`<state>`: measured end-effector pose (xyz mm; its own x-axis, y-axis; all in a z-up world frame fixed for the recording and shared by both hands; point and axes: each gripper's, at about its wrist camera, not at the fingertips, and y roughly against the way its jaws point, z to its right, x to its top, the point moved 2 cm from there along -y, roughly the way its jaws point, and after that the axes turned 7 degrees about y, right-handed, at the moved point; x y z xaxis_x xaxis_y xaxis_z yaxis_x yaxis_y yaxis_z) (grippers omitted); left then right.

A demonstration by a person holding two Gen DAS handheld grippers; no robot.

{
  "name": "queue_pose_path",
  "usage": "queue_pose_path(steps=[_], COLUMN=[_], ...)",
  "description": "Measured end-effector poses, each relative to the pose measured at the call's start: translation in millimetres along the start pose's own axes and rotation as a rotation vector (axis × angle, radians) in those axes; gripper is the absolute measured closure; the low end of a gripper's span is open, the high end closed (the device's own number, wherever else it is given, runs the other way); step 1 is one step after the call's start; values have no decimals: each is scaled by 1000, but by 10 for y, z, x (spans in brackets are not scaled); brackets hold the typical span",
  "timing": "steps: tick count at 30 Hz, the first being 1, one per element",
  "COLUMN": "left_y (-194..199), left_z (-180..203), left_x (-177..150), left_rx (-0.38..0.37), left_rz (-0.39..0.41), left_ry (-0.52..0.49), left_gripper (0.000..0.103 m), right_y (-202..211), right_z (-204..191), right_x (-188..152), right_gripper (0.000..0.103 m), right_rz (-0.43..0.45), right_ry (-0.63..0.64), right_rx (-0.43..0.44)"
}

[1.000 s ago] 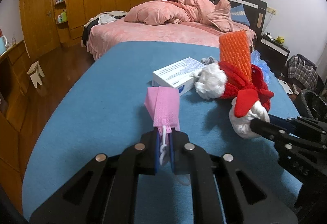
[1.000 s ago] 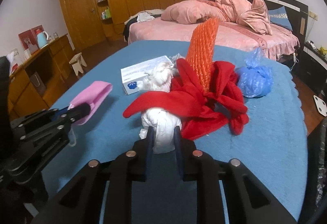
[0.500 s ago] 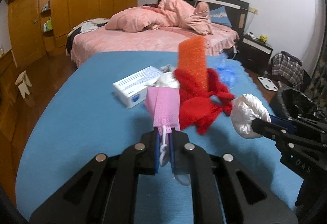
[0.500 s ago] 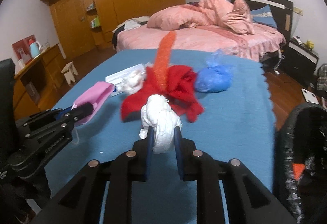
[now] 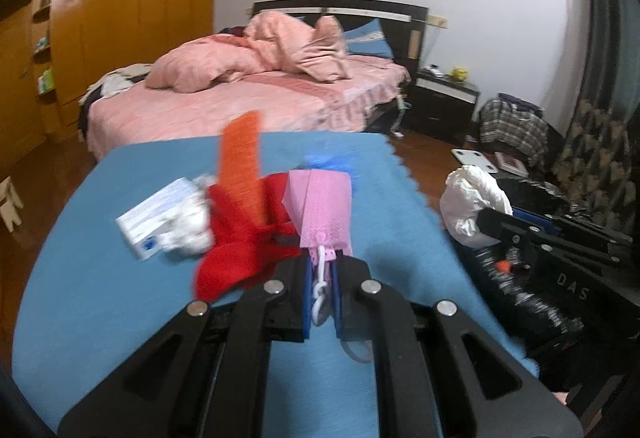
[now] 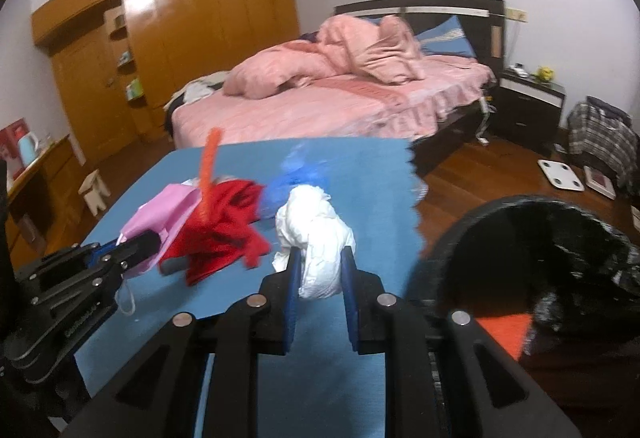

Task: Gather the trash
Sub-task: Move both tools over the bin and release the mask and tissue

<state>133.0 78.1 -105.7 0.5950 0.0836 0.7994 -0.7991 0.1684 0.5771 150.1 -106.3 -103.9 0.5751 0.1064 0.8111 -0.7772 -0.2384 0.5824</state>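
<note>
My left gripper [image 5: 323, 270] is shut on a pink face mask [image 5: 320, 206] and holds it above the blue table [image 5: 100, 278]. My right gripper [image 6: 319, 262] is shut on a white crumpled wad [image 6: 316, 234], near the table's right edge beside a black-lined trash bin [image 6: 540, 238]. The wad also shows in the left wrist view [image 5: 472, 202]. On the table lie a red cloth [image 6: 224, 226], an orange net strip [image 5: 240, 166], a blue plastic bag [image 6: 296, 182], a white box [image 5: 156, 214] and another white wad [image 5: 188, 226].
A pink bed [image 6: 340, 98] stands behind the table. A wooden wardrobe [image 6: 180, 38] fills the back left. A nightstand [image 6: 528, 106], a scale [image 6: 560, 174] and a plaid bag [image 6: 600, 138] are on the floor at right. A small stool [image 6: 94, 190] stands left.
Both grippers have swung right with their loads. The white wad has moved from above the red cloth to the table's right edge, and the trash bin has come into view.
</note>
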Motion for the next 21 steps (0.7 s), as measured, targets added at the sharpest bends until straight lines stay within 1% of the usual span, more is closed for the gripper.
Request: queue_pose_path(steps=[5, 6, 11, 12, 16, 21], left_y=[-136, -174, -295, -330, -421, -551], left_z=[445, 571, 993, 1127, 1473, 1816], left_x=[1, 1, -26, -44, -111, -150], left_rx=[-72, -96, -182, -207, -266, -317], left_rz=[-12, -19, -39, -47, -70, -91], left_ry=[-46, -52, -75, -84, -108, -126], left_gripper=[96, 96, 96, 96, 96, 95], right_y=[151, 175, 353, 396, 539, 637], right_z=[403, 474, 1010, 1128, 1475, 1774], right_x=[-39, -50, -161, -195, -319, -444], right_gripper=[83, 83, 83, 83, 83, 82], right_rz=[12, 13, 9, 7, 2, -10], right_ry=[-44, -51, -109, -122, -162, -194], right_rx=[-75, -87, -178, -196, -256, -306])
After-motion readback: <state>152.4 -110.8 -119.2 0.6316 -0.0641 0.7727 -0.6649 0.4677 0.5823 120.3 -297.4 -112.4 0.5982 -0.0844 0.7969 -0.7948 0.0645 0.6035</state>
